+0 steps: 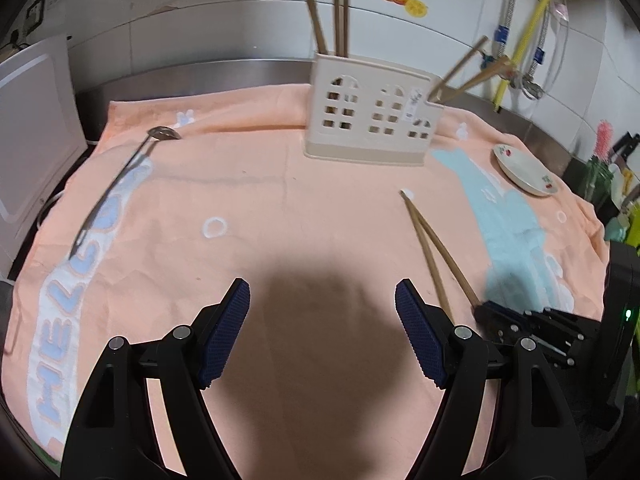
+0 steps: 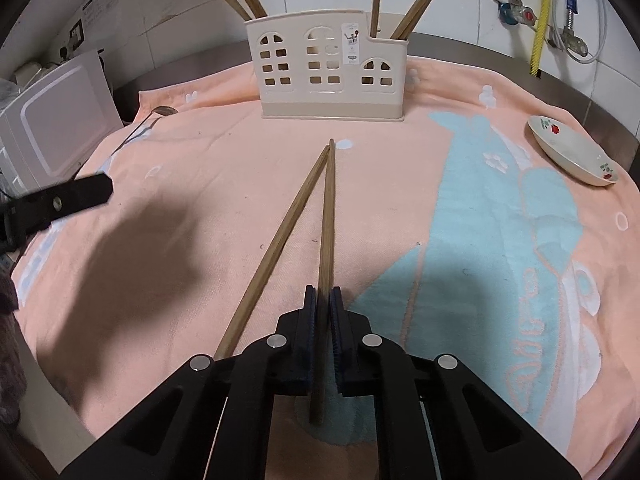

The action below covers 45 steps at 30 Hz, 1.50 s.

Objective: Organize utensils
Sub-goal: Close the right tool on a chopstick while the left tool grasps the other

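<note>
Chopsticks are being picked up from a peach-coloured towel that is covering a kitchen counter. Two wooden chopsticks are lying on the towel with their far tips touching and their near ends spread apart, forming a narrow V that is pointing toward a cream utensil holder with little window cut-outs. The right gripper is clamping its blue pads onto the near part of the right chopstick, while the left chopstick is lying free just beside the jaws, outside the grip. The left gripper is hovering with its jaws spread wide and nothing between them, over bare towel near the middle. A metal spoon is lying well apart on the left side of the towel, and a small floral dish is sitting near the right edge. Several chopsticks are already standing in the holder's outer compartments. Judging from this, the pick-up step is under way; the next move is probably calling for lifting the clamped chopstick, tilting it upright, and lowering it into the holder, with the second chopstick and the spoon waiting their turn.
</note>
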Motion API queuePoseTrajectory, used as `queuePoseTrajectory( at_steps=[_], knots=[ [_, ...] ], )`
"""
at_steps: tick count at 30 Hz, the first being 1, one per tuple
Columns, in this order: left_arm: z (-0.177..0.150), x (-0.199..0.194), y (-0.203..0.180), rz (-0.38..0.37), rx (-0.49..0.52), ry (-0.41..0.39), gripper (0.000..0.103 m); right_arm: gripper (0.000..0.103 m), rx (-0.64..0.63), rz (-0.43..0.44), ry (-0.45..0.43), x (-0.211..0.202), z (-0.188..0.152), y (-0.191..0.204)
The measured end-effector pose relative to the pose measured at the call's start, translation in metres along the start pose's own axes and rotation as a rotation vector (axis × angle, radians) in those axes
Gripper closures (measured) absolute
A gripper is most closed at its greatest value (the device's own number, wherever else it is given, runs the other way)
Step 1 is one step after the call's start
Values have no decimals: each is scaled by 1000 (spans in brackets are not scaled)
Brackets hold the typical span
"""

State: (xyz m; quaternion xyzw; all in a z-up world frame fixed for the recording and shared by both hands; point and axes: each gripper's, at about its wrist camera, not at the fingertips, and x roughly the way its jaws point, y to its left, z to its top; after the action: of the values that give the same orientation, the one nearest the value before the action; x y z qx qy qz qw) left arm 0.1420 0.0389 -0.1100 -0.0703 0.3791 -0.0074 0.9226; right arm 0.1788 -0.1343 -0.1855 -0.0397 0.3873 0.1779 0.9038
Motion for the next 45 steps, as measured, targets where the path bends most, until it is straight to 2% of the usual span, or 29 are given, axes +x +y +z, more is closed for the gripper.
queuePoseTrajectory(
  at_steps=[10,15,17,23,24,36,41,45],
  knots=[
    [-16,13,-32,-77,31,53,33,97,2,12,-41,-21,1,-15],
    [-23,20,-52,-135,52,81,45,97,11,13,-70,-35,3,-25],
    [-26,24,-60,-165,59,93,57,97,10,9,-77,-38,4,-27],
    [-32,38,-79,-210,62,132,81,97,24,9,-103,-48,6,-35],
    [-33,40,-80,-218,59,139,83,97,22,9,-105,-48,6,-35],
    [-37,57,-90,-179,53,171,88,97,31,6,-112,-51,6,-41],
    [-39,57,-99,-115,100,161,93,97,34,3,-113,-52,7,-42],
    [-36,57,-96,-103,86,169,96,97,30,4,-116,-53,7,-42]
  ],
)
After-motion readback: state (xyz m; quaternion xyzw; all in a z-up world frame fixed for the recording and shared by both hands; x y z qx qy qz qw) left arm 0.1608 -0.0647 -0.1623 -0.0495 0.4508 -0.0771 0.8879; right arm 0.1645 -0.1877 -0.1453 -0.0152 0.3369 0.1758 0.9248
